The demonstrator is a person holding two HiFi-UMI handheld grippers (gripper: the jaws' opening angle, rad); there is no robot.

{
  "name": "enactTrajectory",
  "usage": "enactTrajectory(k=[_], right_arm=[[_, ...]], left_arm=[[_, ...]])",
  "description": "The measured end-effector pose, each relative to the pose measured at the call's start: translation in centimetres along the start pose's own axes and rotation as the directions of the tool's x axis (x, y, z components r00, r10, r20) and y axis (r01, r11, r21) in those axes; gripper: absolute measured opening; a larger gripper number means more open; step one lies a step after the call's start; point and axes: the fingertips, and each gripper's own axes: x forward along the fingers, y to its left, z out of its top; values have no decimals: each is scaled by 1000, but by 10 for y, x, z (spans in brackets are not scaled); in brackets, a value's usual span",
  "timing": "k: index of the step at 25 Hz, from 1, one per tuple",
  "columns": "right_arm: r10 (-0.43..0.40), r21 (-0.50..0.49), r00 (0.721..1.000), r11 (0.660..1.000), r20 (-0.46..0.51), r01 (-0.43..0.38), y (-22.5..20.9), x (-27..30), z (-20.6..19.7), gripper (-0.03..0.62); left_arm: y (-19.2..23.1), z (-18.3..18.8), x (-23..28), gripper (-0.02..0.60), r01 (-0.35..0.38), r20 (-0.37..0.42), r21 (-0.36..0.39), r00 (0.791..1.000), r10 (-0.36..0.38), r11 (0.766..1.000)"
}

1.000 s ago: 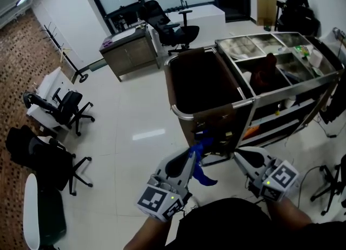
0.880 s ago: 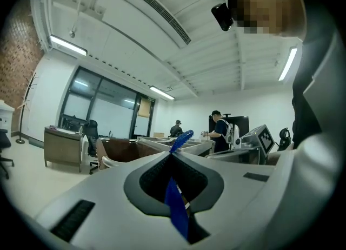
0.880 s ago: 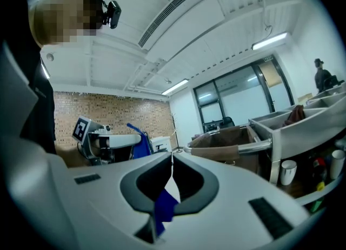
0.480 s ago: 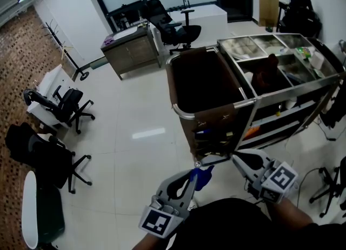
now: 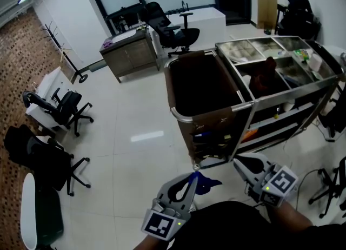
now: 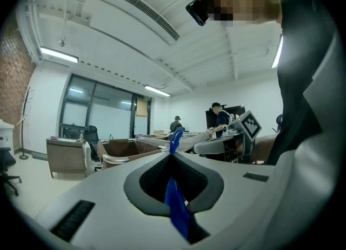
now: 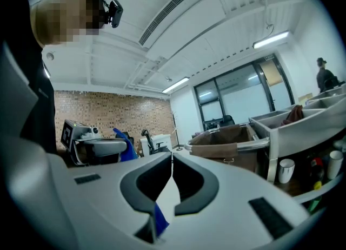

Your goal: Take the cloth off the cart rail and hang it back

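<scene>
No text, label, brand or number can be read anywhere here.

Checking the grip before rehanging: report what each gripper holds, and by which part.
Left gripper: shut on the blue cloth, a bunched stretch pinched along the jaws, a tuft poking past the tips. Right gripper: shut, nothing between its tips.

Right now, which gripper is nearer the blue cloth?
Left. The left gripper is clamped on the blue cloth. The right gripper sits off to the cloth's right in the head view, beside the cart.
</scene>
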Motion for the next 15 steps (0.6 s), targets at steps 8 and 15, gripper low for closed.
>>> enactTrajectory(k=[8,15], right_arm=[[-18,17,1000,1000,2,18,-3,-8,-3,21],[-20,11,1000,1000,-7,20,-5,-14,-4,21]], left_arm=[[1,11,-1,6,-16,64,-35,998,19,999],[2,7,-1,6,-40,50,-27,998,41,999]])
